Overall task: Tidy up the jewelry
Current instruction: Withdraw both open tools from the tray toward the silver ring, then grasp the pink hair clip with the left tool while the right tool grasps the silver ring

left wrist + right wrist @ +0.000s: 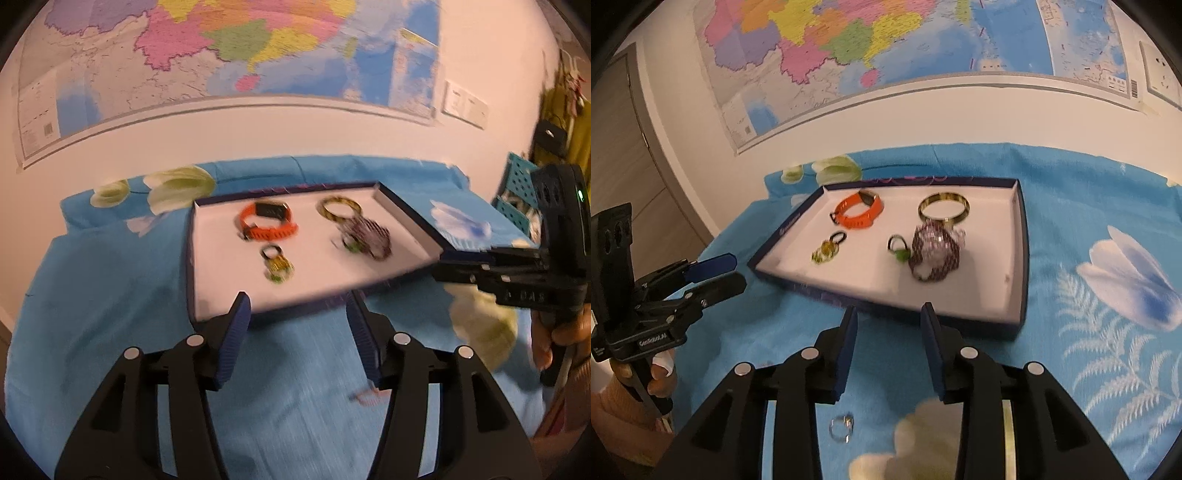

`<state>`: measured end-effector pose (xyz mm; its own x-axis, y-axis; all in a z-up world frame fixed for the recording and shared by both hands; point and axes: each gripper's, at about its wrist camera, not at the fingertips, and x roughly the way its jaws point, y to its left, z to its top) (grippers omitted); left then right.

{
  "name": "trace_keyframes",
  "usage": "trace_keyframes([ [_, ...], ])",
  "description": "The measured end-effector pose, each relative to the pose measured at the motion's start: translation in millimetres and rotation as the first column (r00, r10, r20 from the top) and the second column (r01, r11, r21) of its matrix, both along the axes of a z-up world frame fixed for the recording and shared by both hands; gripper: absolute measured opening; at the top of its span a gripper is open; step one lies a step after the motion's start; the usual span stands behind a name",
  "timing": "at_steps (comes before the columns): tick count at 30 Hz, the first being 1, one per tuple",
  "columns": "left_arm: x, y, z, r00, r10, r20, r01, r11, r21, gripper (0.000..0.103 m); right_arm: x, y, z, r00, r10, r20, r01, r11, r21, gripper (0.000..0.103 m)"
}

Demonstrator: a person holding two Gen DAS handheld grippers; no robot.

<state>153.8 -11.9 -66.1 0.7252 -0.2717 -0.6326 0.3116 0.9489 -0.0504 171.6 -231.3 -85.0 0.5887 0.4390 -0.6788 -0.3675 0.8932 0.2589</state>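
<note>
A shallow dark-blue tray with a white floor lies on the blue flowered cloth. In it are an orange watch band, a gold bangle, a purple beaded bracelet, a green-tipped hair tie and a yellow-beaded hair tie. A small silver ring lies on the cloth near my right gripper, which is open and empty in front of the tray. My left gripper is open and empty at the tray's near edge; the watch band and bangle show beyond it.
A wall map hangs behind the table. A wall socket is at the right. A teal perforated basket stands at the table's far right. A small reddish item lies on the cloth by my left fingers.
</note>
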Motion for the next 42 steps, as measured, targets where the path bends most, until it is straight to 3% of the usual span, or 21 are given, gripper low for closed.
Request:
trace_keyframes([
  [14, -39.9, -25.8, -32.9, 0.989, -0.122, -0.086, 0.125, 0.992, 0.029, 0.055, -48.6, 8.3, -23.6, 0.997, 0.054, -0.063, -0.057, 0.997, -0.053, 0.038],
  [30, -32.1, -38.0, -46.9, 0.983, -0.105, -0.150, 0.110, 0.994, 0.027, 0.056, -67.0, 34.5, -32.5, 0.995, 0.094, -0.043, -0.100, 0.983, -0.154, 0.040],
  [42, -25.5, -43.5, -53.9, 0.978, -0.102, -0.181, 0.112, 0.993, 0.045, 0.042, -69.3, 40.5, -35.6, 0.997, 0.082, -0.004, -0.081, 0.972, -0.221, 0.029],
])
